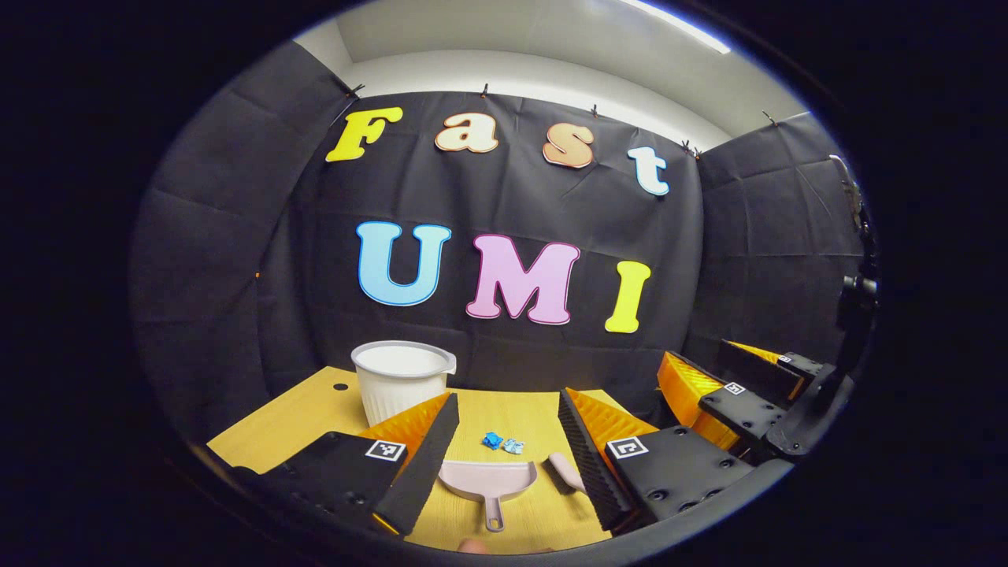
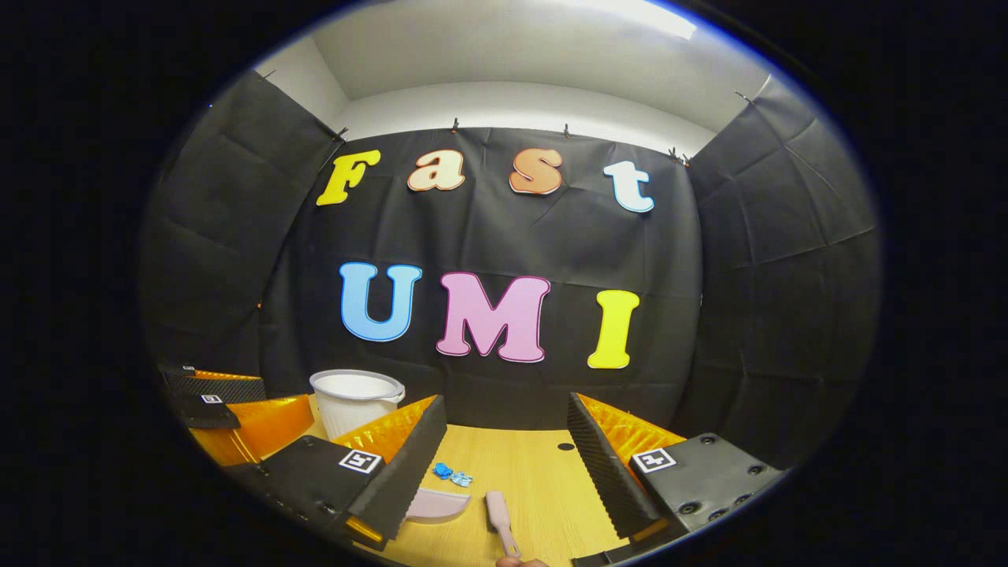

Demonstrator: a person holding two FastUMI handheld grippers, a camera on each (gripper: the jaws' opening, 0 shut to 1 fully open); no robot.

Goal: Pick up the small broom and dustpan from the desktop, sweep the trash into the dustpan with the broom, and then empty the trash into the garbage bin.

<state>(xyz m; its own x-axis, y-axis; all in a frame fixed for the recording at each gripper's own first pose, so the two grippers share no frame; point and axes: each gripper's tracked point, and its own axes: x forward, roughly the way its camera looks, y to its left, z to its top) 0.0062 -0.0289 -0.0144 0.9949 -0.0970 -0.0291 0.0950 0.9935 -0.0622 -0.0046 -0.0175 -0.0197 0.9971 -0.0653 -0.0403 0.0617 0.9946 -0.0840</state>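
Observation:
A pale pink dustpan [image 1: 488, 481] lies on the wooden desk, handle toward me, between the fingers of my open left gripper [image 1: 504, 441]. Right of it lies the small pink broom [image 1: 565, 470]. Two crumpled blue scraps [image 1: 502, 442] sit just beyond the pan. In the right gripper view the broom [image 2: 500, 520] lies between the fingers of my open right gripper [image 2: 504, 453], the dustpan [image 2: 435, 505] is partly behind the left finger, and the scraps [image 2: 451, 473] lie beyond it. My right gripper [image 1: 736, 398] also shows at the right of the left gripper view, hovering apart from everything.
A white ribbed garbage bin [image 1: 402, 379] stands at the desk's far left, also seen as the bin [image 2: 356, 400] in the right gripper view. The wooden desk [image 1: 299, 413] ends at the black cloth wall. My left gripper [image 2: 228, 409] shows at the left edge there.

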